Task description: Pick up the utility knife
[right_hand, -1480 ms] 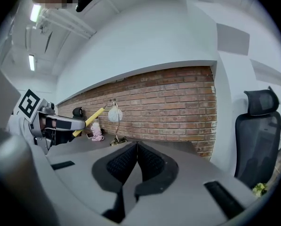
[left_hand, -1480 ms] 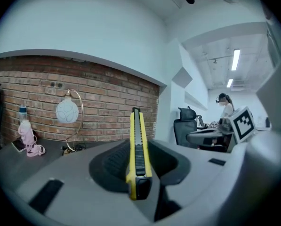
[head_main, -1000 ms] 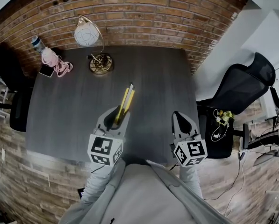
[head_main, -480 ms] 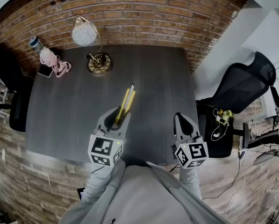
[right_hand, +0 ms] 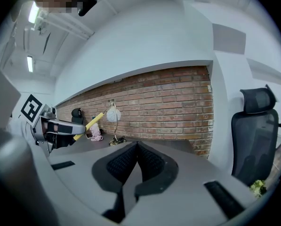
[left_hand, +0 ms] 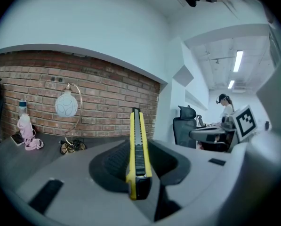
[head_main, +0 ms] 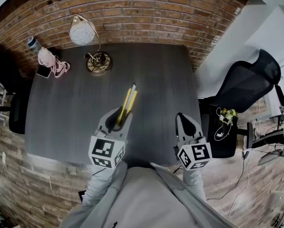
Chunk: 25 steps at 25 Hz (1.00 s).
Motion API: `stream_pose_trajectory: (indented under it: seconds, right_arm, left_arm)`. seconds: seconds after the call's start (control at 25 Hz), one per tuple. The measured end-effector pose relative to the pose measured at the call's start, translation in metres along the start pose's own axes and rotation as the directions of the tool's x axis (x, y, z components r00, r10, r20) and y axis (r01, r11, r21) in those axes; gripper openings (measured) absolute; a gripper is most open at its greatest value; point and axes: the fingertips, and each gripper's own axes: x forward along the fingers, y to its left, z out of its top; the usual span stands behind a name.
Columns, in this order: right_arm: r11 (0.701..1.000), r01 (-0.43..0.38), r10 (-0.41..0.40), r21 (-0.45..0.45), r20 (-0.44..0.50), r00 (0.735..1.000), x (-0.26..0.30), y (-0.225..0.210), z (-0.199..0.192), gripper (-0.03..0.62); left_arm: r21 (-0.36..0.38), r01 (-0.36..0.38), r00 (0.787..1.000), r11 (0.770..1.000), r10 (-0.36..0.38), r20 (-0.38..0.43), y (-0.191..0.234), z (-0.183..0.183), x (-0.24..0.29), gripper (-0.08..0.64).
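A yellow utility knife (head_main: 129,100) with a grey slider sticks forward out of my left gripper (head_main: 119,116), whose jaws are shut on its rear end. The knife is lifted off the dark grey table (head_main: 75,113). Seen from the left gripper view, the knife (left_hand: 137,149) runs straight ahead between the black pads. My right gripper (head_main: 184,122) hovers over the table's near right part, its jaws pressed together with nothing in them; the right gripper view shows the pads (right_hand: 126,166) meeting. That view also catches the left gripper (right_hand: 55,132) with the knife (right_hand: 93,120).
A gold-based lamp (head_main: 97,61) with a white globe stands at the table's far edge by the brick wall (head_main: 146,8). A pink cord, a bottle and a phone (head_main: 49,63) lie at the far left corner. A black office chair (head_main: 246,87) stands to the right.
Both grippers hold their places; only the head camera shifted slightly, so the lamp and corner items slid a little toward the upper left.
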Motion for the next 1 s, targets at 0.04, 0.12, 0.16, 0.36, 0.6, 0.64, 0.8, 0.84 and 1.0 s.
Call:
stream_pose_trajectory:
  seconds: [0.04, 0.12, 0.16, 0.36, 0.6, 0.64, 0.8, 0.84, 1.0]
  right_arm:
    - [1.000, 0.000, 0.000, 0.000, -0.001, 1.000, 0.0005, -0.0002, 0.0000, 0.018]
    - [1.000, -0.002, 0.002, 0.001, -0.002, 1.000, 0.0013, -0.0002, -0.0001, 0.018]
    - [1.000, -0.003, 0.003, 0.001, -0.003, 1.000, 0.0013, 0.0000, -0.0003, 0.018]
    - [1.000, -0.003, 0.003, 0.001, -0.008, 1.000, 0.0008, -0.0007, -0.0021, 0.018]
    - [1.000, 0.002, -0.002, 0.002, -0.014, 1.000, 0.0002, -0.0034, -0.0045, 0.018]
    - [1.000, 0.003, -0.003, 0.001, -0.015, 1.000, 0.0001, -0.0035, -0.0049, 0.018]
    - [1.000, 0.004, -0.004, 0.004, -0.016, 1.000, 0.0008, -0.0034, -0.0062, 0.017]
    - [1.000, 0.003, -0.003, 0.005, -0.017, 1.000, 0.0010, -0.0032, -0.0065, 0.018]
    - [1.000, 0.000, 0.000, 0.003, -0.021, 1.000, 0.0009, -0.0025, -0.0075, 0.018]
  left_arm:
    - [0.000, 0.000, 1.000, 1.000, 0.000, 0.000, 0.0003, 0.0004, 0.0006, 0.129]
    - [-0.001, 0.000, 1.000, 1.000, 0.000, 0.001, 0.0005, 0.0010, 0.0014, 0.129]
    - [-0.002, 0.000, 1.000, 1.000, 0.000, 0.000, 0.0004, 0.0008, 0.0015, 0.128]
    - [-0.007, 0.002, 1.000, 1.000, -0.002, -0.005, -0.0011, -0.0019, 0.0031, 0.129]
    - [-0.010, 0.006, 1.000, 1.000, -0.006, -0.011, -0.0011, -0.0052, 0.0062, 0.128]
    - [-0.010, 0.007, 1.000, 1.000, -0.008, -0.012, -0.0013, -0.0057, 0.0064, 0.127]
    - [-0.013, 0.009, 1.000, 1.000, -0.010, -0.018, -0.0012, -0.0074, 0.0073, 0.129]
    - [-0.012, 0.010, 1.000, 1.000, -0.010, -0.019, -0.0014, -0.0077, 0.0075, 0.129]
    - [-0.007, 0.014, 1.000, 1.000, -0.014, -0.022, -0.0031, -0.0085, 0.0079, 0.129]
